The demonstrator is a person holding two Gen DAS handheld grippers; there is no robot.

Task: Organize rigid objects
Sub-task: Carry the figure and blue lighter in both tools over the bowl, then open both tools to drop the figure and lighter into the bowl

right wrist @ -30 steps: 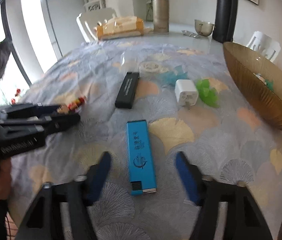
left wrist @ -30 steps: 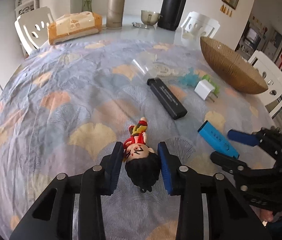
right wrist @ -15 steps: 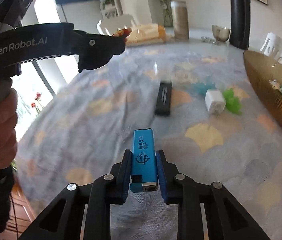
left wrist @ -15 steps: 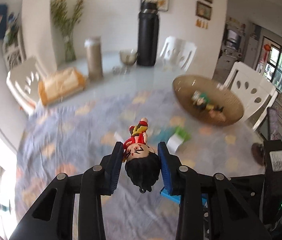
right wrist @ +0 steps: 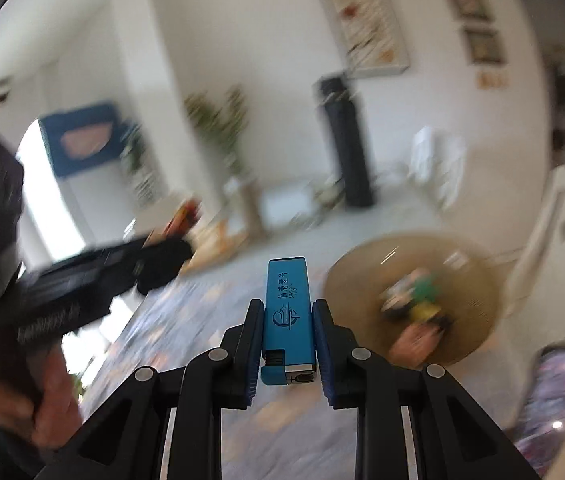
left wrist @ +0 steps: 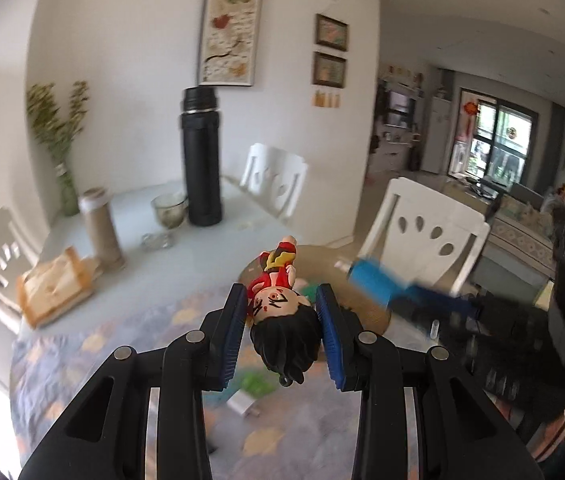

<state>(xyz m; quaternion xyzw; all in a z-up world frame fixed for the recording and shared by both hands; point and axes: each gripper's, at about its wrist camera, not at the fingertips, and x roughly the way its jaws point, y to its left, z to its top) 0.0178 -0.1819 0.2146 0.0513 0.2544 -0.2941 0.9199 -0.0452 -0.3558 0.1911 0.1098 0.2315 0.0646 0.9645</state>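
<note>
My left gripper (left wrist: 282, 320) is shut on a small doll (left wrist: 280, 308) with black hair and a red dress, held head toward the camera, high above the table. My right gripper (right wrist: 286, 328) is shut on a blue lighter (right wrist: 287, 312), also lifted. The brown ribbed bowl (right wrist: 478, 280) holds several small toys and lies ahead and right of the lighter; it shows behind the doll in the left wrist view (left wrist: 366, 308). The right gripper with the lighter (left wrist: 378, 280) appears to the doll's right. The left gripper (right wrist: 94, 272) appears blurred at left in the right wrist view.
A white charger (left wrist: 242, 404) and a green piece (left wrist: 258, 384) lie on the patterned tablecloth (left wrist: 82, 352) below. A black flask (left wrist: 201, 156), glass cup (left wrist: 168, 210), tan canister (left wrist: 100, 228) and tissue pack (left wrist: 56, 284) stand at the table's far side. White chairs (left wrist: 422, 232) surround it.
Both grippers have risen well above the table with the doll and lighter and moved toward the bowl. One second ago the right gripper was open around the lighter; it then shut on it.
</note>
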